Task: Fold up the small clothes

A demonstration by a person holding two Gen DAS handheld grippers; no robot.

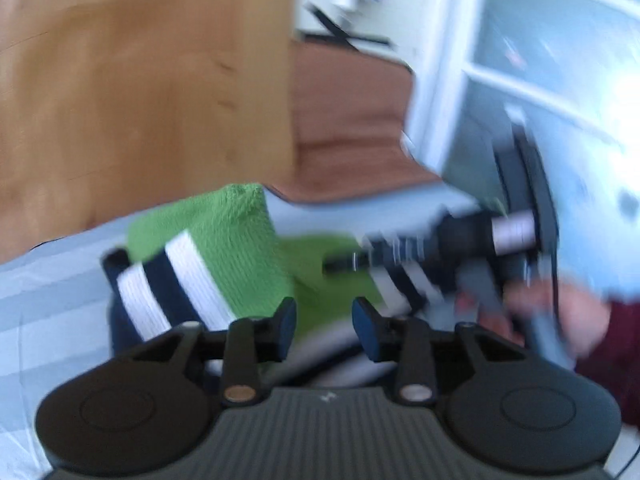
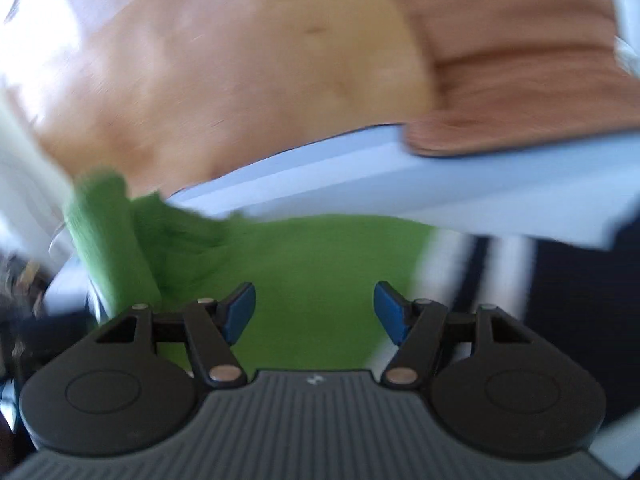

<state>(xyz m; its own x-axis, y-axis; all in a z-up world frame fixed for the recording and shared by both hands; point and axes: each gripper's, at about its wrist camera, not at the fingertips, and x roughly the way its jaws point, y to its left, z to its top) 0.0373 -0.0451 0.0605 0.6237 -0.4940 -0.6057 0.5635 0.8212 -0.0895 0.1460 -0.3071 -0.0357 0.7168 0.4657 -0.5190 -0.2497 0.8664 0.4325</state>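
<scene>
Green cloth fills the space ahead of both tools. The garment (image 1: 240, 248) is a small knitted piece, bright green with a band of navy and white stripes, lying rumpled on a pale blue sheet (image 1: 48, 312). In the left wrist view one end of it stands up in a soft peak just beyond the left gripper (image 1: 324, 326), striped band to the left of the peak, while flatter green cloth runs under and past the fingertips. The left gripper's jaws stand partly apart, with a clear gap between the blue pads; green cloth shows through the gap, but nothing is pinched.

From the right wrist view the right gripper (image 2: 315, 312) hangs over a flat stretch of the same garment (image 2: 304, 264), jaws spread wide and holding nothing. A bunched fold of green rises to its left, and the stripes lie to its right, beside a dark area too blurred to read.

Texture is a coarse, looped knit; the sheet is smooth with faint broad bands. Both pictures are smeared by motion.

Across from the left gripper, the other tool's black body (image 1: 516, 232) and the hand (image 1: 568, 320) holding it sit over the far end of the garment, with a dark red sleeve (image 1: 616, 360) behind. Beyond the bed are a light wooden panel (image 1: 140, 92), reddish-brown floor (image 1: 352, 120) and a white-framed window or door (image 1: 460, 80).
</scene>
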